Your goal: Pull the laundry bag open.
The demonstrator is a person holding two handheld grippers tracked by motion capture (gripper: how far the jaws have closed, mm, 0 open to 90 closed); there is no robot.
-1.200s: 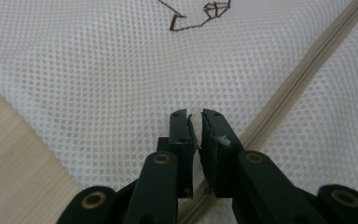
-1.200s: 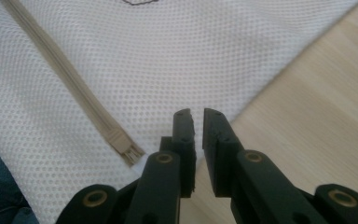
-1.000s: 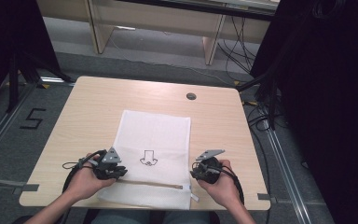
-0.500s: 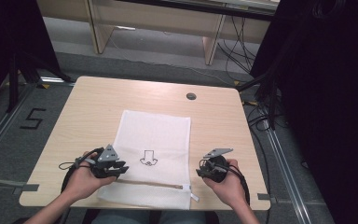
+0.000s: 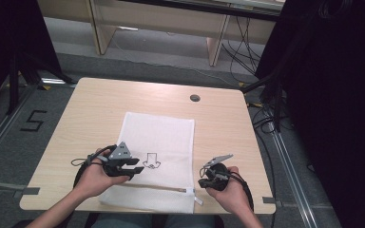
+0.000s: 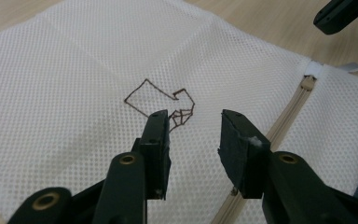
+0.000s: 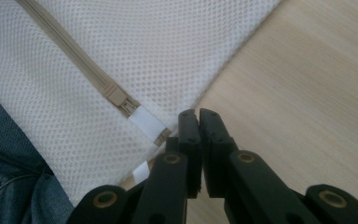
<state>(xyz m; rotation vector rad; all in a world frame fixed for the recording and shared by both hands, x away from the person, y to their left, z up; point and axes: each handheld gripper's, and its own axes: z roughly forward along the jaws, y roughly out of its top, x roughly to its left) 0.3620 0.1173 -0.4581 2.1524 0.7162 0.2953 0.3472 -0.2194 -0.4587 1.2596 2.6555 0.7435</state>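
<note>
A white mesh laundry bag [image 5: 159,137] lies flat on the wooden table [image 5: 90,109], its beige zipper [image 5: 157,187] running along the near edge. My left gripper [image 5: 138,170] hovers over the bag's left part beside a small brown printed mark [image 6: 161,98]. Its jaws have just been opening, and in the left gripper view the gripper [image 6: 193,135] stands open with nothing between the pads. My right gripper [image 5: 203,182] sits at the bag's right edge, by the zipper's end. Its jaws have just been closing, and in its own view the gripper [image 7: 198,116] is shut next to the white pull tab [image 7: 147,122]; I see no fabric between the jaws.
A dark round cable hole [image 5: 195,98] sits in the table's far part. Wooden furniture legs and black cables stand on the floor beyond the table. The person's blue trousers [image 7: 9,177] show below the near edge.
The left gripper has risen a little above the bag and its jaws have spread apart. The right gripper's jaws have come together at the bag's right edge.
</note>
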